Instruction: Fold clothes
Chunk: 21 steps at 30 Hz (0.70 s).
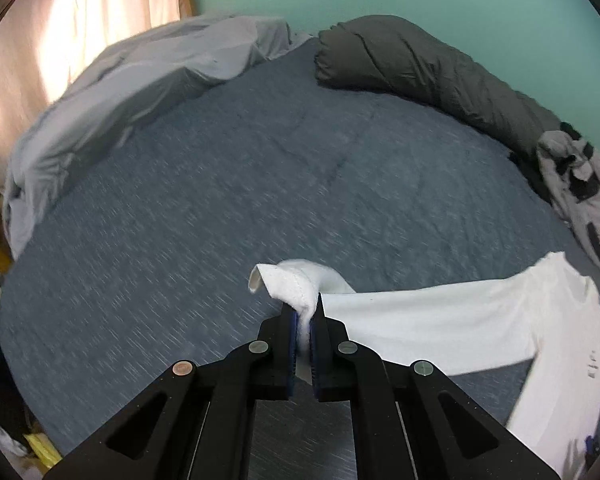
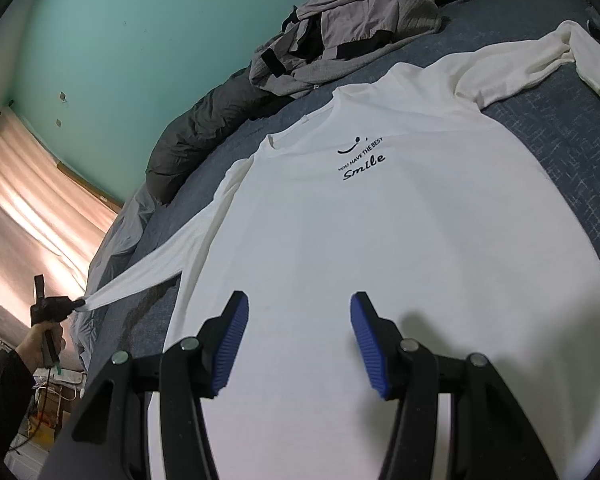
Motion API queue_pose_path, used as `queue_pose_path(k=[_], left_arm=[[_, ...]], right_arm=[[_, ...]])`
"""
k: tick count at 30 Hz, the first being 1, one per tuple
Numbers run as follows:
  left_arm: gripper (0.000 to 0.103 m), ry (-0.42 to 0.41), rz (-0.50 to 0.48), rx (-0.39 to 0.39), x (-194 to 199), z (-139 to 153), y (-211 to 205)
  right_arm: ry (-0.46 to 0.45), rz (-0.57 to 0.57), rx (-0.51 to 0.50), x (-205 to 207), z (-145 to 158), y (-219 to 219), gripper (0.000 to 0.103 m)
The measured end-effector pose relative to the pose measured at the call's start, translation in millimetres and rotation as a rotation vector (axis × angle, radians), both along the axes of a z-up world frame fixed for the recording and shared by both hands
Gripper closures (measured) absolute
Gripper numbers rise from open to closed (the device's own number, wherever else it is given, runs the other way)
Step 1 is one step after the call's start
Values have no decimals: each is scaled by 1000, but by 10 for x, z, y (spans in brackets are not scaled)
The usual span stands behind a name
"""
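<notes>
A white long-sleeved shirt (image 2: 372, 240) with a black "Smile" print lies face up on the blue bed cover (image 2: 560, 152). My left gripper (image 1: 305, 312) is shut on the cuff of its sleeve (image 1: 420, 320), which is lifted off the bed and stretched taut toward the shirt body. In the right wrist view that left gripper (image 2: 74, 303) shows at the far left, held by a hand (image 2: 32, 344), with the sleeve (image 2: 160, 264) pulled out from the shoulder. My right gripper (image 2: 299, 312) hovers open just above the shirt's lower front, nothing between its blue pads. The other sleeve (image 2: 540, 68) lies bent at the top right.
A crumpled grey and black garment (image 2: 340, 36) sits on the bed near the shirt's collar. A rolled dark grey duvet (image 1: 420, 68) runs along the teal wall. A pale grey sheet (image 1: 120, 100) is bunched by the curtain (image 1: 60, 32). Clutter shows on the floor beside the bed.
</notes>
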<state>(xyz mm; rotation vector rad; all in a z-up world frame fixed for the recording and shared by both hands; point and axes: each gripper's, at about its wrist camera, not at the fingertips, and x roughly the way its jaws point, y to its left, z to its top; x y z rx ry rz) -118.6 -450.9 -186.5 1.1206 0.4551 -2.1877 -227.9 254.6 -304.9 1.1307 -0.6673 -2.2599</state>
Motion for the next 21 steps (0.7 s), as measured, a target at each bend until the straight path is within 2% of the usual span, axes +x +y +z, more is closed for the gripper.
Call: queue_pose_path(k=[7,13,17,21], left_arm=[[98,-51,16,-49,-3,-31,-297],[98,-67,37,-33,-21,-257,-537],[98,-77,9,-32,-76,-396,-591],[95,-86,6,14,-93,-603,-607]], right_arm=[[4,0,2,31,6,-18,49],[36,-1,21,63,41,-60,49],[31,20,36,76,-2,-143,49],[17,38,54,105,-65,-212,49]])
